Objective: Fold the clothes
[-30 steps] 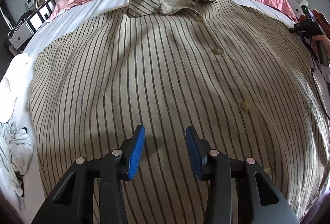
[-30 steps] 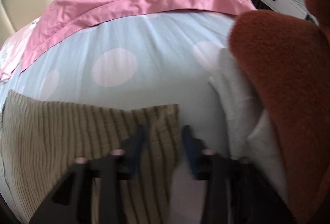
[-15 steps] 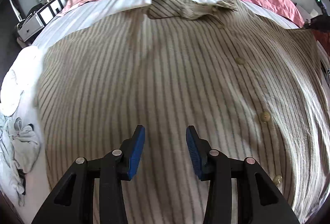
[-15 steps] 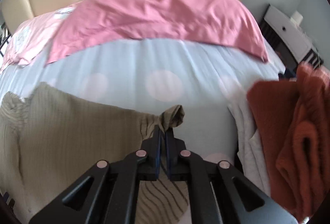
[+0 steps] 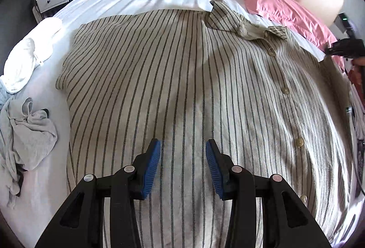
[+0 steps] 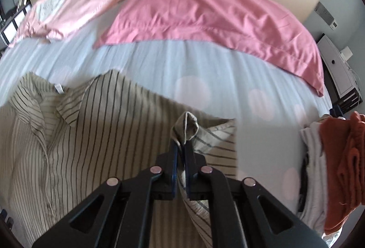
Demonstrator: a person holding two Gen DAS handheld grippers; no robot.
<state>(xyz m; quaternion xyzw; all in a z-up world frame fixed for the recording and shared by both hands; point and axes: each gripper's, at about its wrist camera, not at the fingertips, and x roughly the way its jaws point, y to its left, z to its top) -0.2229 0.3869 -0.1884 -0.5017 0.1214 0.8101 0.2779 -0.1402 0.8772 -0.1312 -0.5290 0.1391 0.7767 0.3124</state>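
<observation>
A beige shirt with dark stripes (image 5: 182, 77) lies spread front-up on the bed, its collar (image 5: 239, 24) toward the pillows. My left gripper (image 5: 182, 150) hovers open over the shirt's lower body with nothing between its blue pads. My right gripper (image 6: 180, 147) pinches a bunched corner of the shirt (image 6: 187, 124) and holds it up off the sheet. Its jaws are opening slightly, with the cloth still pressed between the pads. In the left wrist view the right gripper (image 5: 344, 48) shows at the shirt's far right edge.
Two pink pillows (image 6: 205, 15) (image 6: 75, 3) lie against the cream headboard. A white garment (image 5: 29, 58) and a crumpled grey one (image 5: 25, 134) lie left of the shirt. A rust-red garment (image 6: 342, 161) on white cloth sits at the bed's right edge. Nightstands stand on both sides.
My right gripper shut on the shirt's corner, then lifted it and carried it left over the shirt. My left gripper, still open, shifted left across the shirt.
</observation>
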